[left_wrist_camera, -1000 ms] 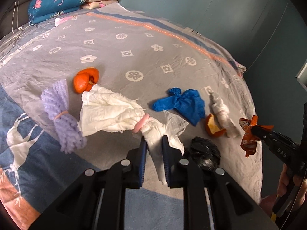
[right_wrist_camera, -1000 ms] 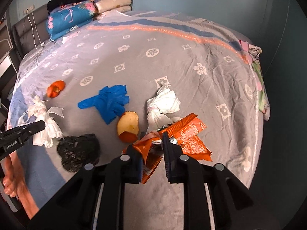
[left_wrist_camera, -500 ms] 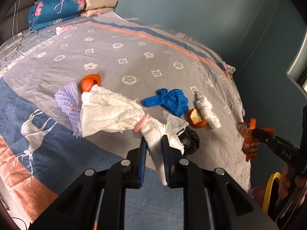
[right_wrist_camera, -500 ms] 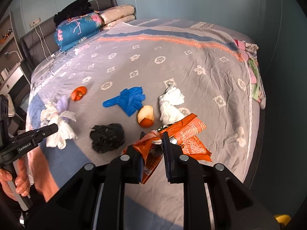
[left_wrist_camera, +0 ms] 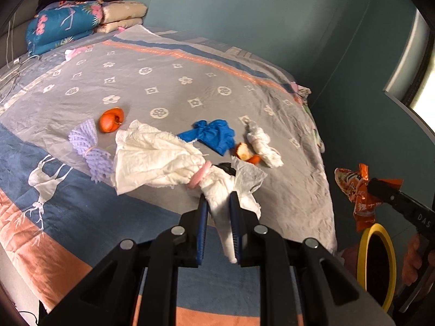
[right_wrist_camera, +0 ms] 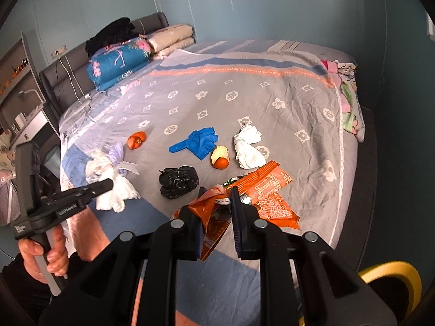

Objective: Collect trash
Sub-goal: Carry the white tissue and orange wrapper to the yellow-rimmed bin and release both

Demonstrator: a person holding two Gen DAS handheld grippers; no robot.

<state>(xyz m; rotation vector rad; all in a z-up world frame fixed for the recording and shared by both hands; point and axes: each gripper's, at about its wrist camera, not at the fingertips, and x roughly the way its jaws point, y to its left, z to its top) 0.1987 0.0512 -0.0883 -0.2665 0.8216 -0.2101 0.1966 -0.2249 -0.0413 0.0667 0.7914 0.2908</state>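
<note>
Left gripper (left_wrist_camera: 216, 199) clamps a white tissue wad (left_wrist_camera: 152, 160) stretching leftward; right gripper (right_wrist_camera: 216, 194) clamps an orange snack wrapper (right_wrist_camera: 261, 190) angled up-right.

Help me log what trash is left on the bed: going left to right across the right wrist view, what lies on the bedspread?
Orange peel → black plastic bag → blue glove → half-peeled orange → knotted white tissue.
</note>
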